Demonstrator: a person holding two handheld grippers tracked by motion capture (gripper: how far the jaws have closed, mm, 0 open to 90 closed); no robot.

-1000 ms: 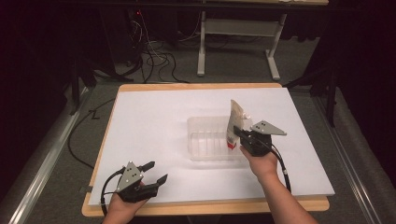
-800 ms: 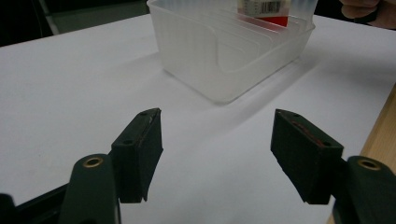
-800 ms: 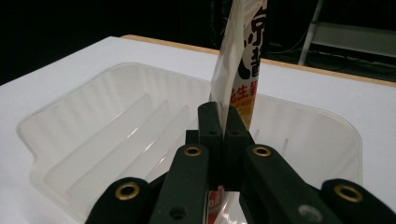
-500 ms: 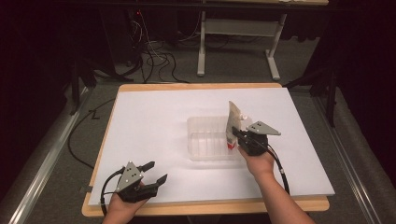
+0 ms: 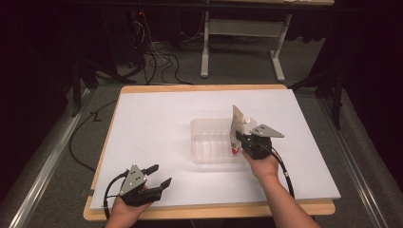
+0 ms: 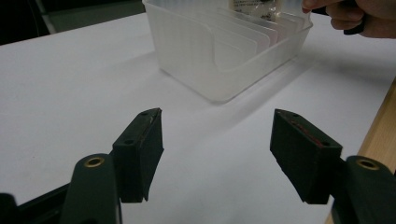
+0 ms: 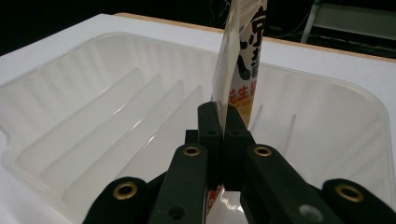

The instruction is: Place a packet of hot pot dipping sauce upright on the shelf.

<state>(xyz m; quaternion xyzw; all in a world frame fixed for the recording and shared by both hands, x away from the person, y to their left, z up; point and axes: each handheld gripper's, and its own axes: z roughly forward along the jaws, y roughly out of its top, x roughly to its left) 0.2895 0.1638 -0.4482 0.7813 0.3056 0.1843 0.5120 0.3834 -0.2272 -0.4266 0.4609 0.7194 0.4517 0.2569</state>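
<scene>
The right gripper [image 7: 223, 140] pinches a thin, floppy-looking packet [image 7: 243, 60] by its lower edge, upright over the clear plastic tray [image 5: 209, 142], while the left gripper [image 6: 217, 154] rests wide open near the table's [image 5: 157, 123] front edge.

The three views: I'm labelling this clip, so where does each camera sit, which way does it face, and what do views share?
High view: above the person's side, looking forward and down at the table; both forearms, left hand-held gripper, right hand-held gripper.
Left gripper view: on the left hand-held gripper, facing the clear bin; open jaws, the other hand.
Right gripper view: on the right hand-held gripper, facing into the bin; jaws shut on the pouch.
Shared: bin and pouch in all.
</scene>
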